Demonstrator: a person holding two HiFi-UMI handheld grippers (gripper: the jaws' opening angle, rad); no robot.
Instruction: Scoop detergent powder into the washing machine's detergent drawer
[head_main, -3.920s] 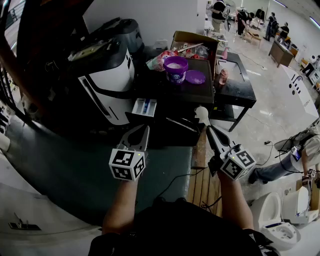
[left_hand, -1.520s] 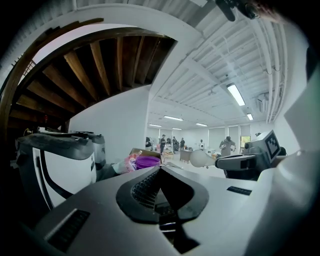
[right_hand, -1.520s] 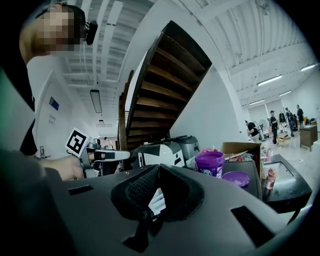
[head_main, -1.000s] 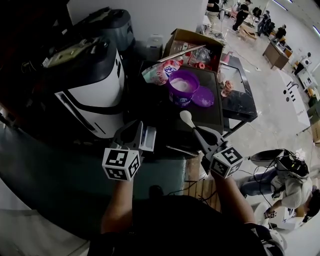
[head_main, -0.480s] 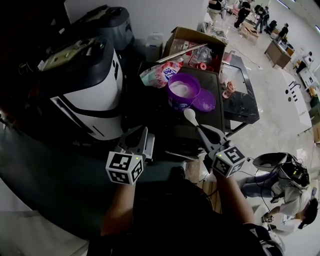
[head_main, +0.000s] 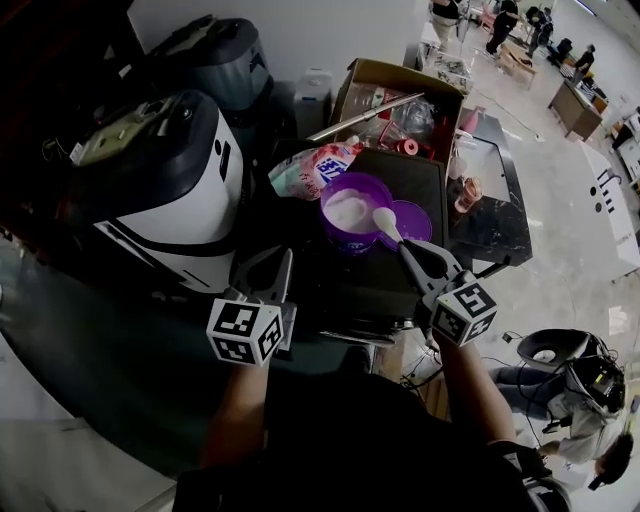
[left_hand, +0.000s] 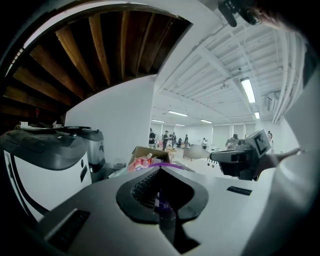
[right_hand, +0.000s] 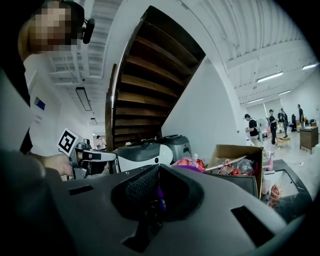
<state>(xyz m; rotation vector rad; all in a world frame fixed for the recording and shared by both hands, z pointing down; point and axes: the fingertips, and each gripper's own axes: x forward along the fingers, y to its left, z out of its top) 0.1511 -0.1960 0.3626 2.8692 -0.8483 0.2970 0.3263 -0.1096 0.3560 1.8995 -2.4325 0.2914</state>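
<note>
A purple tub (head_main: 352, 218) of white detergent powder stands open on the black table (head_main: 400, 285), its lid (head_main: 413, 222) lying beside it on the right. My right gripper (head_main: 405, 252) is shut on the purple handle of a white scoop (head_main: 385, 224), whose bowl sits at the tub's right rim. The handle (right_hand: 160, 196) shows between the jaws in the right gripper view. My left gripper (head_main: 272, 272) is shut and holds nothing, low in front of the white washing machine (head_main: 160, 190). It hides the detergent drawer.
Behind the tub lie a red-and-white detergent bag (head_main: 312, 168) and an open cardboard box (head_main: 395, 100) of clutter. A grey appliance (head_main: 222, 60) stands behind the washing machine. A second black table (head_main: 490, 215) is at the right. Several people stand far off.
My right gripper has carried the scoop forward from short of the table to the tub's rim. The left gripper stays near the washing machine and now covers the drawer that showed earlier.
</note>
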